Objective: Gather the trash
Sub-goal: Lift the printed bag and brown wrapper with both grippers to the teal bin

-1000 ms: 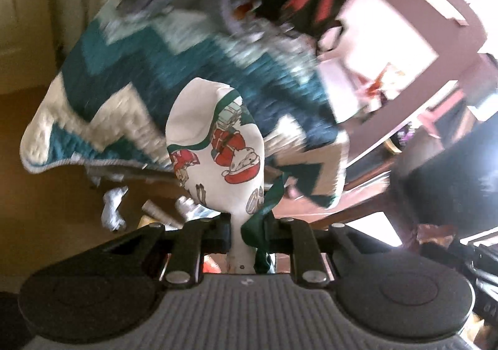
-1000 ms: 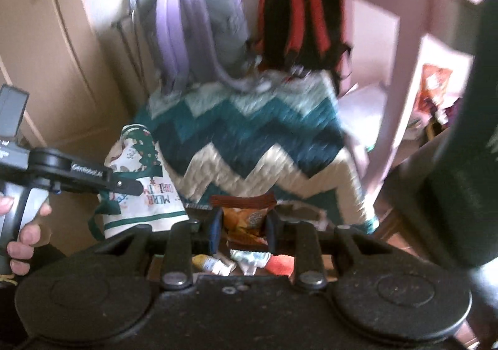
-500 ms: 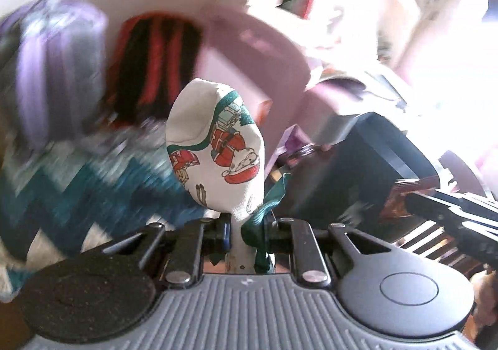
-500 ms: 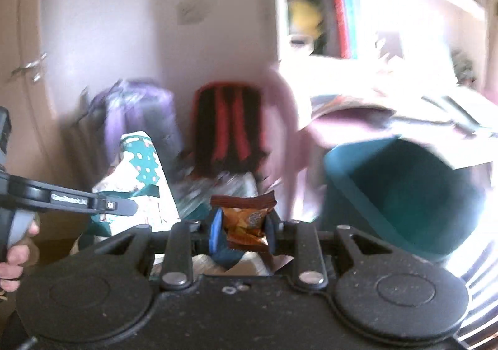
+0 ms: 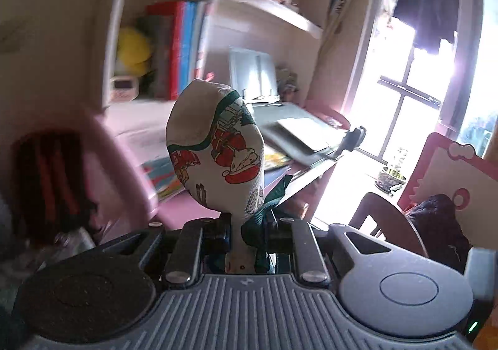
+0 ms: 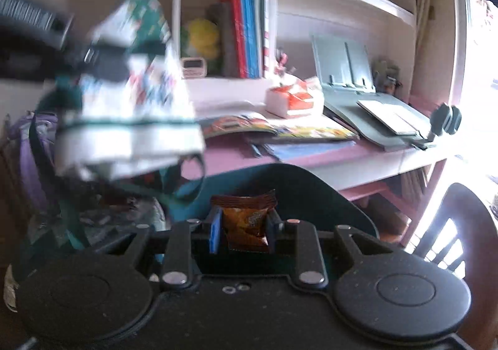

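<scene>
My left gripper (image 5: 247, 225) is shut on the top edge of a white cloth bag with a Christmas print and green trim (image 5: 214, 151), which stands up in front of the camera. The same bag (image 6: 130, 119) shows blurred at the left of the right wrist view, hanging from the left gripper (image 6: 93, 60). My right gripper (image 6: 242, 225) is shut on an orange and brown snack wrapper (image 6: 246, 219), held up in the air in front of a dark teal chair back (image 6: 280, 185).
A pink desk (image 6: 311, 157) carries open books, a grey book stand (image 6: 345, 70) and a white box. A bookshelf (image 6: 236, 32) rises behind it. A wooden chair (image 6: 460, 225) stands at the right by the bright window. Backpacks (image 5: 53, 179) sit low on the left.
Both grippers have risen from the floor and the zigzag blanket to desk height, turning toward the desk and window. Each keeps its hold. The bag has swung up higher in the right wrist view.
</scene>
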`<state>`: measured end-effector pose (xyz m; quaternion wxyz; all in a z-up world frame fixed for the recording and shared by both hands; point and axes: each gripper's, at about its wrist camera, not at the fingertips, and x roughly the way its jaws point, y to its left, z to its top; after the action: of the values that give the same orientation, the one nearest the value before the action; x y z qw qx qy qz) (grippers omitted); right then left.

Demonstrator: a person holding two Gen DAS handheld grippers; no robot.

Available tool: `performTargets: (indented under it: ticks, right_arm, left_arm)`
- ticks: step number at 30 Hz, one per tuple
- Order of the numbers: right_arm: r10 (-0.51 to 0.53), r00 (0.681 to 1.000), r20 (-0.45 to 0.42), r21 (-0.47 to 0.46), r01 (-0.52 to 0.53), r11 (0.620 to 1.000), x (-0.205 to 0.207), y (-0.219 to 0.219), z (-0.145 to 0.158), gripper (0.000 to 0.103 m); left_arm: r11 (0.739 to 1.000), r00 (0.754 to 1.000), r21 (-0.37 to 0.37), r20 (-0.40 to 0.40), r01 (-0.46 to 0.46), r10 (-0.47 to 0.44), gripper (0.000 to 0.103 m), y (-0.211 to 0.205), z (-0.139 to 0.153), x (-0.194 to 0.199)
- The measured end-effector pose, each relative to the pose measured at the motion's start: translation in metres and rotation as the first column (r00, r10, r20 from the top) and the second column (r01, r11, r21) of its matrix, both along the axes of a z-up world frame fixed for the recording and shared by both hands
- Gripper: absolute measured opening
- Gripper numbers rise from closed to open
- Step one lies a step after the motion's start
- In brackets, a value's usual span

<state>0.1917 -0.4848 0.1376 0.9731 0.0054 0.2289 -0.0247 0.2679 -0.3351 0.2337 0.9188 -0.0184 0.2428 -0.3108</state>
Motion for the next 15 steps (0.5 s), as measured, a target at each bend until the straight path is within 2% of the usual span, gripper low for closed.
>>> performTargets:
  ticks: [5,9,15]
  right_arm:
    - [-0.017,0.998,-0.067,-0.008,0.016,1.000,0.017,-0.021,-0.018,0.027]
    - [-0.010,0.995,-0.099,0.002,0.011,1.000,0.026,-0.031,-0.028,0.027]
    - [0.001,0.988,-0.153,0.008,0.000,1.000,0.041,-0.036,-0.046,0.027]
  left_arm:
    - [0.997,0.999,0.056,-0.026,0.045,-0.044,0.017,-0.058,-0.017,0.024]
    - [0.993,0.995,0.107,-0.092,0.057,-0.047,0.017,-0.090,-0.053,0.049]
    - [0.979,0.984,0.194,-0.175,0.064,-0.029,0.017,-0.112,-0.108,0.073]
